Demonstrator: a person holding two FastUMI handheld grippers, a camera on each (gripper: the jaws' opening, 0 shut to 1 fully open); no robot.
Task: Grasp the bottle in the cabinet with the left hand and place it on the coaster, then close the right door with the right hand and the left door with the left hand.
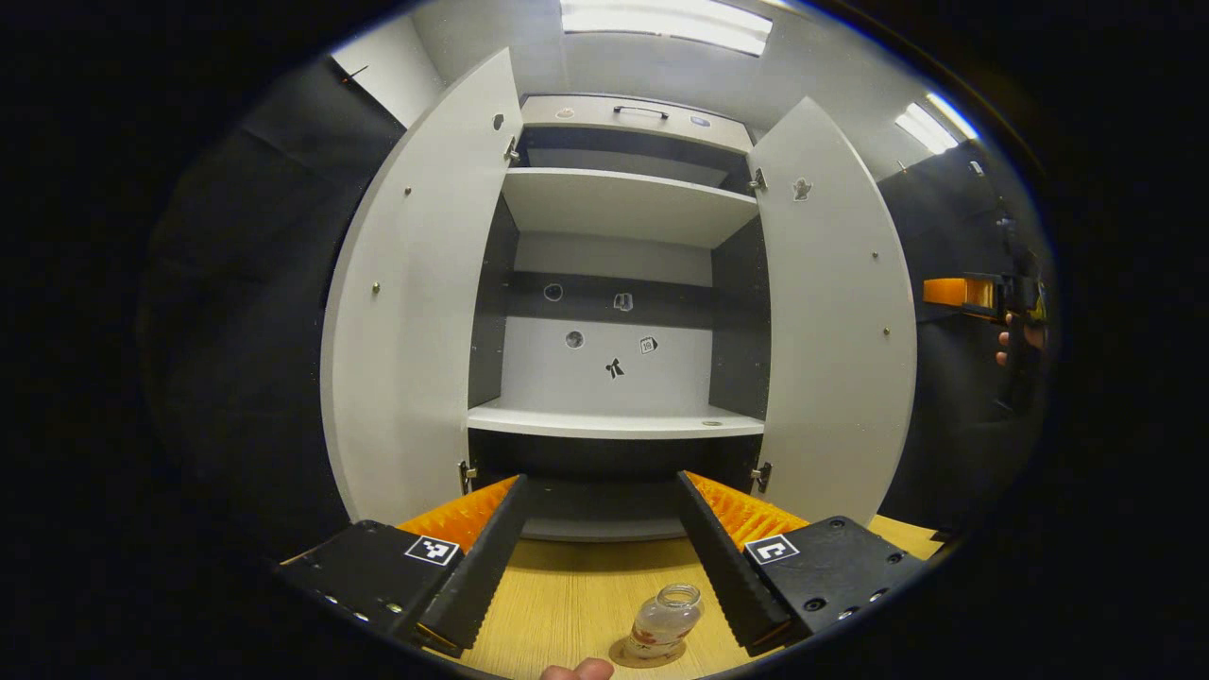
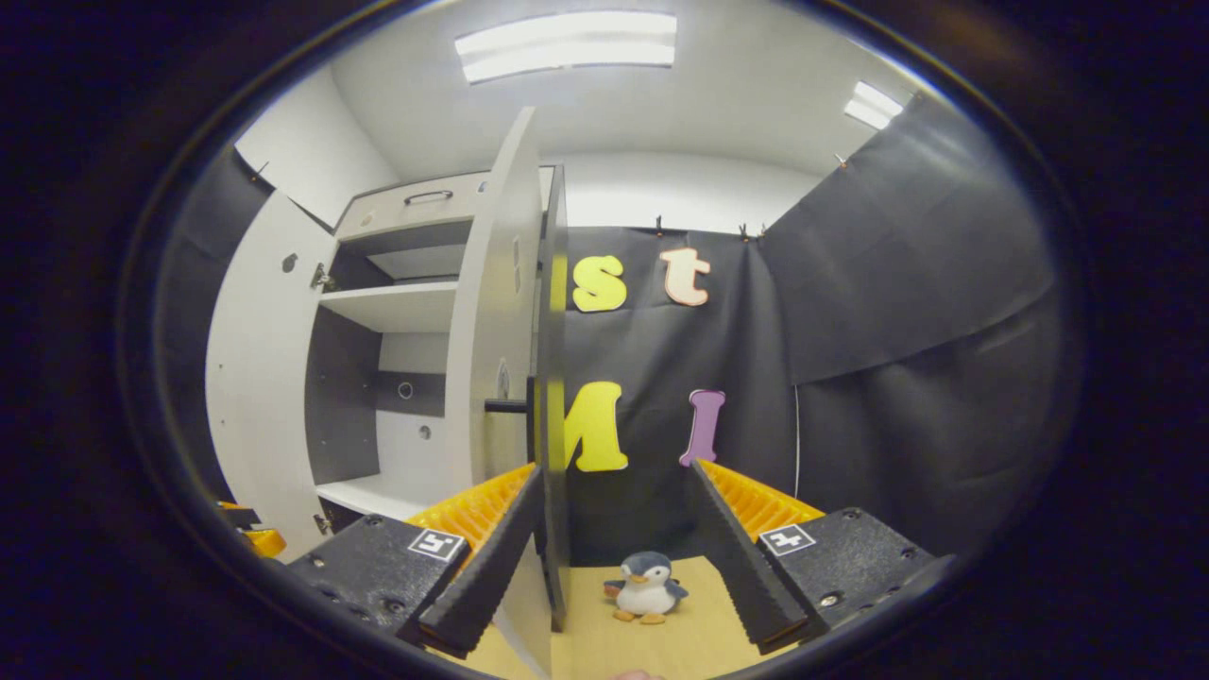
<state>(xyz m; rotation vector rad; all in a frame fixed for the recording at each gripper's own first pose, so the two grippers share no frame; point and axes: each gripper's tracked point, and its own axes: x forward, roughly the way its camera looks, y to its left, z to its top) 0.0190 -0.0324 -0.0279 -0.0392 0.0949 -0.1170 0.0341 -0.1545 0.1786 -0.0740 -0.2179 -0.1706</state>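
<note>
While both cabinet doors stand wide open, one clear bottle (image 1: 665,619) sits upright on one round coaster (image 1: 646,654) on the wooden table (image 1: 567,595), low in the left gripper view. The bottle has no cap (its mouth is open) and lies between the two fingers of the left gripper (image 1: 601,557), nearer the right finger, touching neither. That gripper's jaws are spread wide and hold nothing. It points level and straight at the cabinet (image 1: 614,283), which shows two white shelves, with the left door (image 1: 416,312) and the right door (image 1: 836,321) swung out to either side. A fingertip (image 1: 578,671) of the person shows at the bottom edge of this view.

Far to the right in the left gripper view, a hand (image 1: 1015,340) holds the other orange and black gripper up beside the right door's outer face.

In the right gripper view, the right gripper (image 2: 616,548) also has its jaws spread wide, gripping nothing. The right door (image 2: 515,321) is seen nearly edge-on, and its edge rises just by the gripper's left finger; whether they touch cannot be told. One small toy penguin (image 2: 647,586) stands on the table (image 2: 689,633) between the two fingers, farther off, before the black cloth wall (image 2: 897,359). Two ceiling lights glow in each view.
</note>
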